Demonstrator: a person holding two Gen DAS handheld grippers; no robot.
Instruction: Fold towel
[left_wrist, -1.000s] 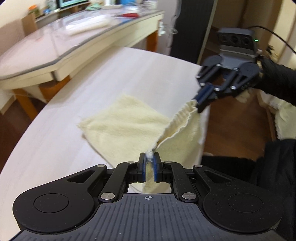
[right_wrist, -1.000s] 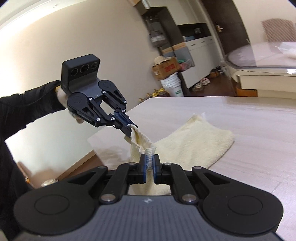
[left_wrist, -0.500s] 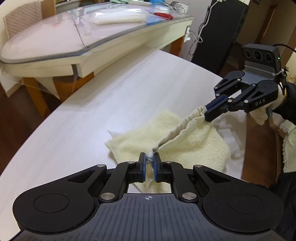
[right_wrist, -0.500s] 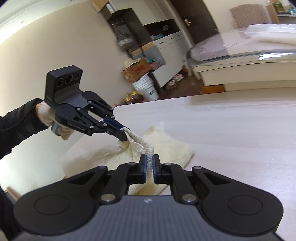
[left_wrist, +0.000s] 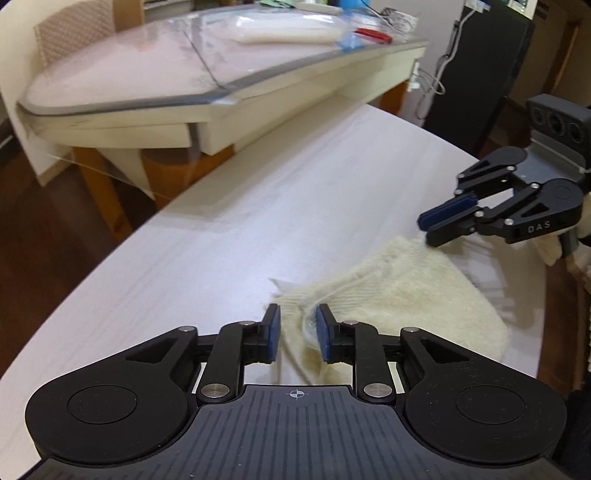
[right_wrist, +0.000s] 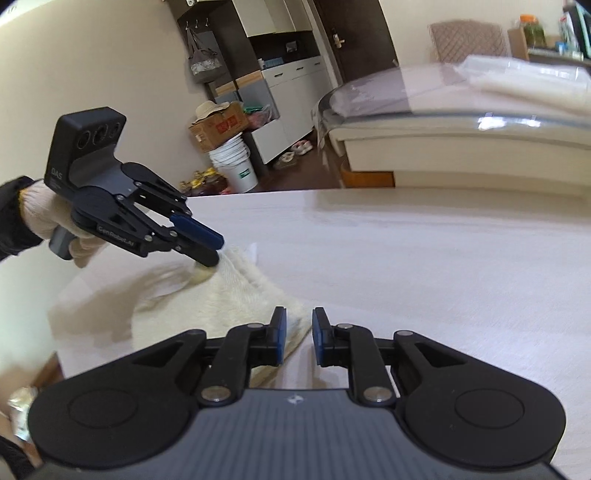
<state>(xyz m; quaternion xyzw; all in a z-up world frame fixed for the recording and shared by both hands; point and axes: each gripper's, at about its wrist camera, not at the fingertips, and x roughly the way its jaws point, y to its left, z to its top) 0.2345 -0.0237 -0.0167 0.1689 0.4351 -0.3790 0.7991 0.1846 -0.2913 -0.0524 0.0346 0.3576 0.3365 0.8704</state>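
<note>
- Step in hand: releasing after a fold. Both tools are letting go of the cream-yellow fluffy terry towel (left_wrist: 399, 295), which is lying doubled on the pale wood-grain tabletop (left_wrist: 258, 221).
- The black two-finger left gripper with blue pads (left_wrist: 296, 334) is opening its jaws; the gap is narrow, a towel corner is sitting between the pads, nearer the right one, and no pad seems to be pressing on it.
- The matching black right gripper (right_wrist: 298, 339) is opening too, gap narrow; the towel edge is lying just below and left of its left pad, and bare table is showing through the gap.
- In the right wrist view the left tool is pointing down at the towel's far corner, lower finger touching or nearly touching the cloth; I cannot tell which.
- Towel place: just ahead of and under both sets of fingertips, near the table edge on the person's side.
- Material: soft, thick pile, ribbed hem band, floppy; edges look rounded, not crisp.
- Next move, likely: widening fully, lifting clear without snagging the pile, then regrasping two corners for another fold or smoothing it flat.
- A white knit-gloved hand (right_wrist: 51, 218) is carrying the left tool.
</note>
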